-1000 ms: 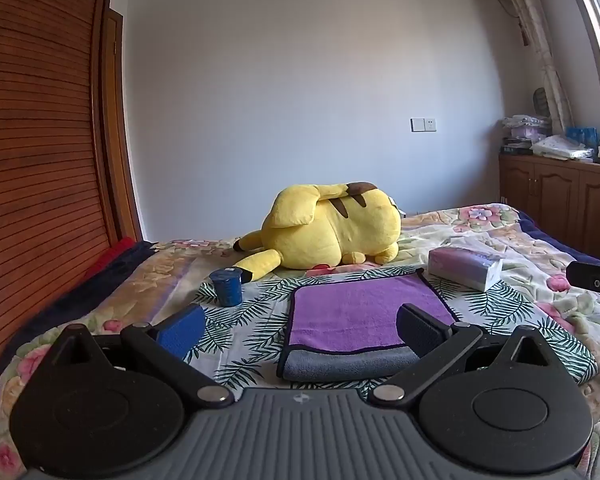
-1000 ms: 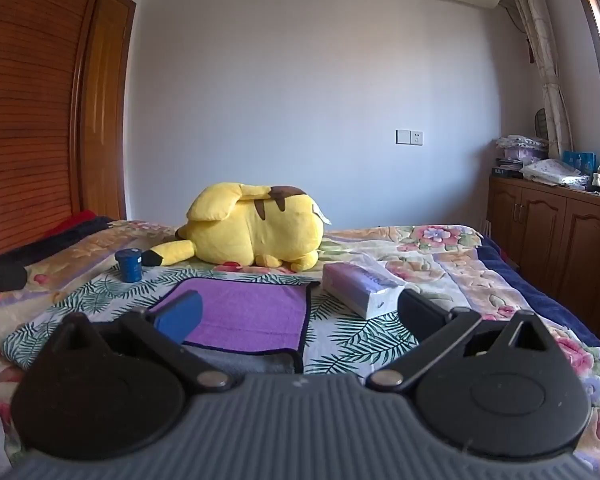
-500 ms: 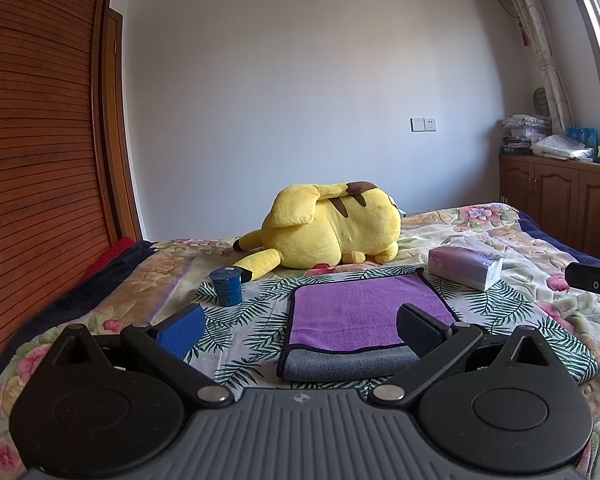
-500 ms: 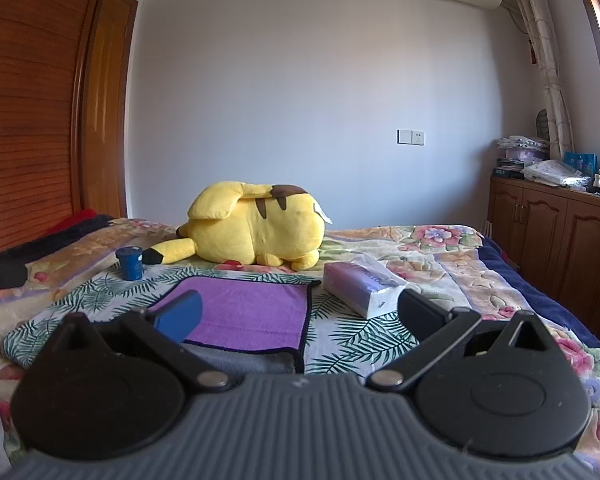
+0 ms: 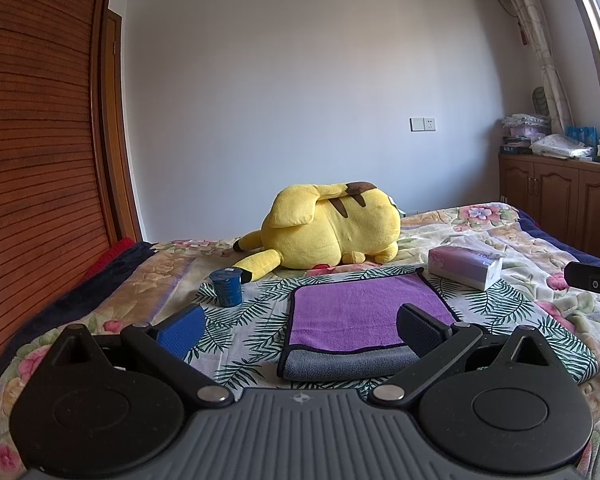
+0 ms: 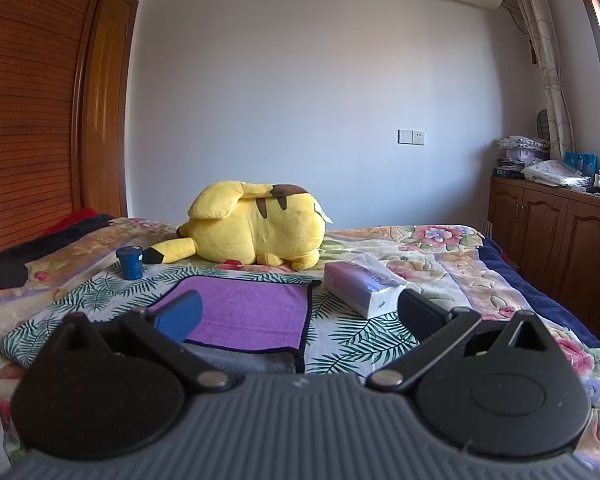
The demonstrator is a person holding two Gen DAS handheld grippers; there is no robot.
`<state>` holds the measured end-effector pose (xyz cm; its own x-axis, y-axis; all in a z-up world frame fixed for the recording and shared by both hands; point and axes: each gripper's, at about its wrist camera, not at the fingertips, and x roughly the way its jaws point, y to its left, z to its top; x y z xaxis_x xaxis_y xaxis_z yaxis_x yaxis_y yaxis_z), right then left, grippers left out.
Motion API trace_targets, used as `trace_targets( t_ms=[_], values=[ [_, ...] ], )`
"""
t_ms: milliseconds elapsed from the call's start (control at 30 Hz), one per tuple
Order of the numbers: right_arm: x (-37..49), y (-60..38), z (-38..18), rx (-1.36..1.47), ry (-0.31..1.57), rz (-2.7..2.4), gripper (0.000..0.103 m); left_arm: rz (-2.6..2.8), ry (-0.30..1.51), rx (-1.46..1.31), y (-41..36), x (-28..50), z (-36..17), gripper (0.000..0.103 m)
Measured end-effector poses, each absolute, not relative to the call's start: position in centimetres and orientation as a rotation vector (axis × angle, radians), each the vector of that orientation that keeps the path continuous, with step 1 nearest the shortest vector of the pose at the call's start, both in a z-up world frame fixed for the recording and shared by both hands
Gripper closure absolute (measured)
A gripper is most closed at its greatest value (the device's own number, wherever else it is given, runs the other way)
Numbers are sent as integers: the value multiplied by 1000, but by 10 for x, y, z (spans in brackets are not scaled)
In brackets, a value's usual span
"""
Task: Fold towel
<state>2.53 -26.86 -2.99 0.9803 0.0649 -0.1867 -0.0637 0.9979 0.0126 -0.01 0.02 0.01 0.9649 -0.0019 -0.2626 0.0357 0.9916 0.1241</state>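
A purple towel [image 5: 360, 312] with a grey underside lies folded flat on the leaf-patterned cloth on the bed; it also shows in the right wrist view [image 6: 252, 312]. My left gripper [image 5: 300, 328] is open and empty, held just short of the towel's near grey edge [image 5: 352, 364]. My right gripper [image 6: 300, 316] is open and empty, near the towel's right front corner. The right gripper's body [image 5: 592, 280] shows at the right edge of the left wrist view, and the left gripper's body [image 6: 0, 276] at the left edge of the right wrist view.
A yellow plush toy [image 5: 328, 228] lies behind the towel. A blue cup [image 5: 227, 287] stands to its left and a tissue box [image 5: 464, 266] to its right. A wooden wardrobe [image 5: 36, 160] is at the left, wooden cabinets [image 6: 560, 240] at the right.
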Motion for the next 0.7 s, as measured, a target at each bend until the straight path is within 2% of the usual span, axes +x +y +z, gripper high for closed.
trace_targets(
  t_ms=[700],
  values=[
    [26, -266, -26, 6, 188, 64, 0, -18, 266, 131, 0, 0, 0, 0]
  ],
)
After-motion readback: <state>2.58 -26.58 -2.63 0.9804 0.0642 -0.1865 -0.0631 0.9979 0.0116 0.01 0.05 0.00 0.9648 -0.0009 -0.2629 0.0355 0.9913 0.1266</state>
